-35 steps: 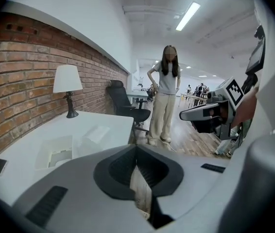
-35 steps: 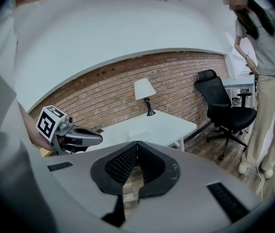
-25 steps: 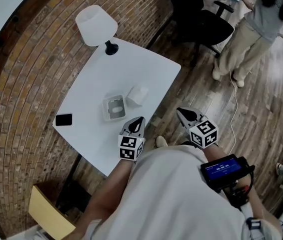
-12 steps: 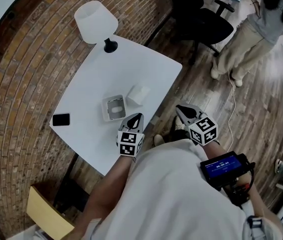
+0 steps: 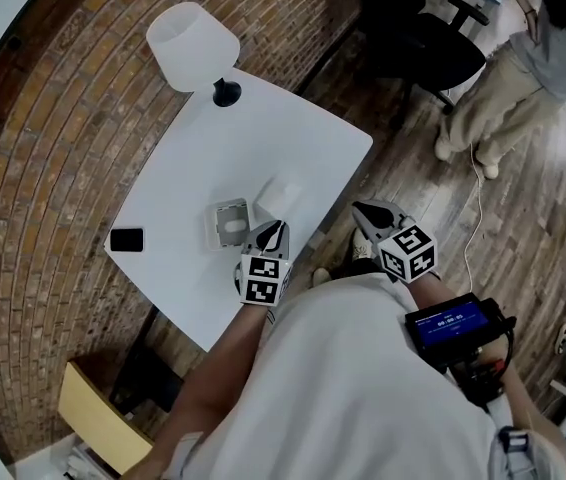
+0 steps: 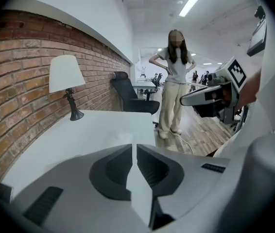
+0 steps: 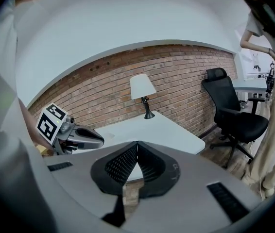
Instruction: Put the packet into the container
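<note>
Packet (image 5: pixel 276 196) beside container (image 5: pixel 229 223), white table (image 5: pixel 233 138)

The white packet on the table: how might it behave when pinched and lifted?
The packet looks small and soft-edged, so probably light and squashy. It lies flat beside the container, so it should not roll, but may slide on the smooth table.

- White table (image 5: pixel 263 128): lamp (image 5: pixel 191 46) at far corner, black phone (image 5: pixel 127 239) nr left edge.
- Open container (image 5: pixel 230 223) & white packet (image 5: pixel 279 195) side by side; packet outside it.
- L gripper (image 5: pixel 279 227) tip just beside both.
- R gripper (image 5: pixel 358 209) off table edge, over wood floor.
- Office chair (image 5: pixel 423 38) & standing person (image 5: pixel 508 98) top right.
</note>
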`<state>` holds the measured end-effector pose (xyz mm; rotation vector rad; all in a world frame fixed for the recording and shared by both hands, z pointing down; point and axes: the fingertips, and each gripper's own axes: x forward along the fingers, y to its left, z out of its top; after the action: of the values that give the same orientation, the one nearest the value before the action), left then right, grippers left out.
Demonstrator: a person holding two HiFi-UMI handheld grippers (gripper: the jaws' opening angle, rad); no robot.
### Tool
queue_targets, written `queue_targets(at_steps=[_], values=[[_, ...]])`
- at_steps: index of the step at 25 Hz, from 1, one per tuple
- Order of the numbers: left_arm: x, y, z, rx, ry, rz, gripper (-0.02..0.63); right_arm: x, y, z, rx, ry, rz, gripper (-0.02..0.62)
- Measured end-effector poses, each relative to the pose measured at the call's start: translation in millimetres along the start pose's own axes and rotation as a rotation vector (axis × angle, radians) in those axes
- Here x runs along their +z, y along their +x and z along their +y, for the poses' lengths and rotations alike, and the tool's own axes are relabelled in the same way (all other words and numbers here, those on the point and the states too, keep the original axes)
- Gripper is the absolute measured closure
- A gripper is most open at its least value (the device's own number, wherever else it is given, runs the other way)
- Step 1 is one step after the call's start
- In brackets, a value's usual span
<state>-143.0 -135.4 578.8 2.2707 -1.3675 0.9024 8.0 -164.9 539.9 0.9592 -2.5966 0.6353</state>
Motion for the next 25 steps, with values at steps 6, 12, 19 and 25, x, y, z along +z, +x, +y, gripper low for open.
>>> queue_targets(at_steps=[6, 12, 19, 25], values=[[24.1, 44.3, -1.0, 0.058, 0.128, 0.153, 0.52, 7.0, 17.5, -52.9, 0.055, 0.025, 0.022, 0.587], [13.8, 51.7, 5.2, 0.061, 0.237, 0.274, 0.423, 14.0, 20.8, -46.7, 0.065, 0.03, 0.013, 0.587], [-9.8, 73.3, 21.2, 0.075, 0.331, 0.441, 0.348, 7.3, 20.1, -51.0, 0.052, 0.065, 0.026, 0.586], [-22.5, 81.4, 34.1, 0.149, 0.378, 0.486, 0.35, 4.7, 16.6, -63.9, 0.026, 0.085, 0.026, 0.587]])
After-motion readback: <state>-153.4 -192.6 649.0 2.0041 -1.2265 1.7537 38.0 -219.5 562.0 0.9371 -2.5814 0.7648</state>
